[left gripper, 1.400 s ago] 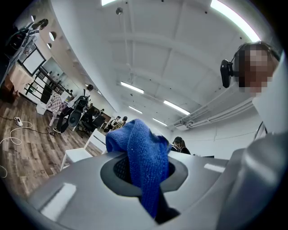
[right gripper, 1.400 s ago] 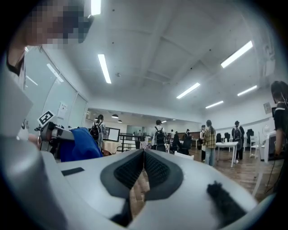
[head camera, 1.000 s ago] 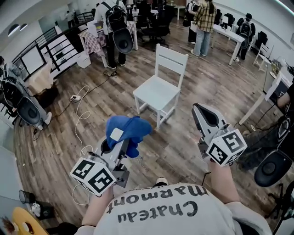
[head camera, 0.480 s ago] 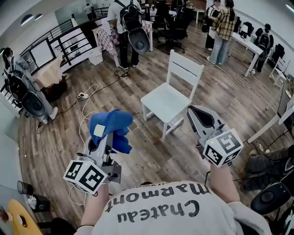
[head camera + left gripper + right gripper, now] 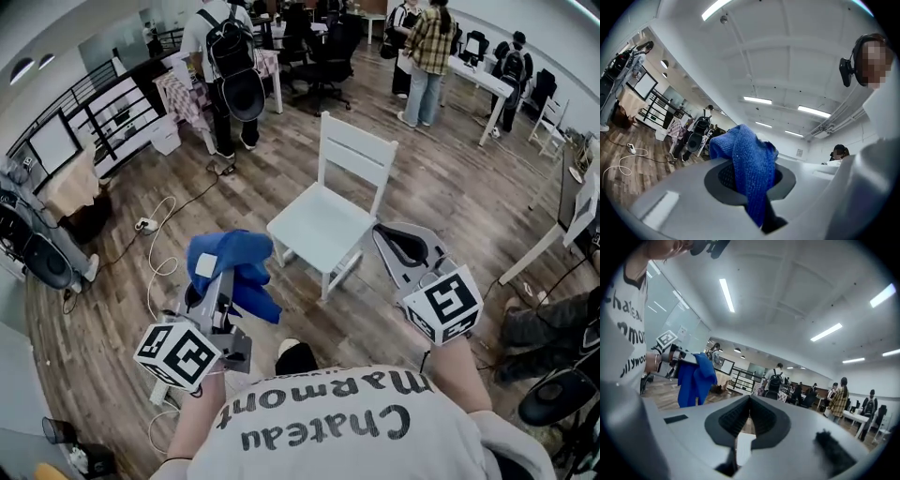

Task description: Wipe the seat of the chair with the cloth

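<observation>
While the left gripper (image 5: 223, 289), nearer than the white chair (image 5: 323, 225) and off its front-left corner, clamps the blue cloth (image 5: 239, 255) between its jaws, the right gripper (image 5: 386, 236) hangs just beside the chair's right edge, jaws closed together on nothing.

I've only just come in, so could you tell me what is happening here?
A person holds a gripper in each hand. The left gripper is shut on a blue knitted cloth, held up above the wooden floor. The right gripper is empty, its fingers together. The white wooden chair stands just ahead of both, and the cloth has not yet touched its seat.
</observation>
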`<state>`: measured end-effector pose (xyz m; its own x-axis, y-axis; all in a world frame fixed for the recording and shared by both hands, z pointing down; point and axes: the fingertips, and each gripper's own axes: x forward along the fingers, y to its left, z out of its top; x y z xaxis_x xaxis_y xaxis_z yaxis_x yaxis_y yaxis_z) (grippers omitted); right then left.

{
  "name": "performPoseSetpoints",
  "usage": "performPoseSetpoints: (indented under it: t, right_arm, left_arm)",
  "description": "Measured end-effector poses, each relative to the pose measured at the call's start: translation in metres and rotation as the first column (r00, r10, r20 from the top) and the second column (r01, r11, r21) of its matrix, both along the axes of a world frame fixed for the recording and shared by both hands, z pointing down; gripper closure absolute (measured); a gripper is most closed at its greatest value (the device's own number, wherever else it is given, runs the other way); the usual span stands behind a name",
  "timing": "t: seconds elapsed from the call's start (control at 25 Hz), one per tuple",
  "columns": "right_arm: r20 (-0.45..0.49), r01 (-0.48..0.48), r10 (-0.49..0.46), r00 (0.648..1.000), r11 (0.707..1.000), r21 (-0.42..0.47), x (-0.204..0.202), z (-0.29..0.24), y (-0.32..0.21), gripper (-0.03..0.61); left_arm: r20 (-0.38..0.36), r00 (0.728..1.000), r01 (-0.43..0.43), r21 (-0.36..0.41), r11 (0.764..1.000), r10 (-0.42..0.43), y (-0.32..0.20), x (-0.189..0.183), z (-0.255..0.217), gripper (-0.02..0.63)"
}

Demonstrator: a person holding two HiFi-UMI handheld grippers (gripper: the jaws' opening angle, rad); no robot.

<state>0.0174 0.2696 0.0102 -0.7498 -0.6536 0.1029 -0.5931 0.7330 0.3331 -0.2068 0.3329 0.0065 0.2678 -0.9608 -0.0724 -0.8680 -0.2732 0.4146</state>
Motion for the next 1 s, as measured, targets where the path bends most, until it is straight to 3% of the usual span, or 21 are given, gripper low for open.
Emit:
performPoseSetpoints:
  t: [0.2,0.6,0.84,1.0]
  right_arm:
    - [-0.064,-0.074,0.072,0.995,0.997,-0.034,-0.019,0.016,-0.064,0.563]
    - [0.006,-0.225,0.227,0.974,0.968,-0.109,-0.065,0.018,-0.187,0.563]
    - [0.001,-0.297,0.298,0.954,0.950,-0.092,-0.064,0.021,-0.231,0.563]
    - [-0.031,-0.335,0.334,0.942,0.933,-0.127,-0.055,0.035,-0.255,0.563]
  left_arm:
    - [0.040,0.994,-0.096,-0.017,0.995,0.097,-0.089,-0.010,0.004,0.563]
    - [0.098,0.960,-0.263,0.011,0.965,0.261,-0.236,-0.053,-0.005,0.563]
    - [0.078,0.938,-0.339,-0.001,0.941,0.338,-0.300,-0.051,0.002,0.563]
    - [0.064,0.927,-0.369,-0.006,0.929,0.369,-0.336,-0.044,0.014,0.563]
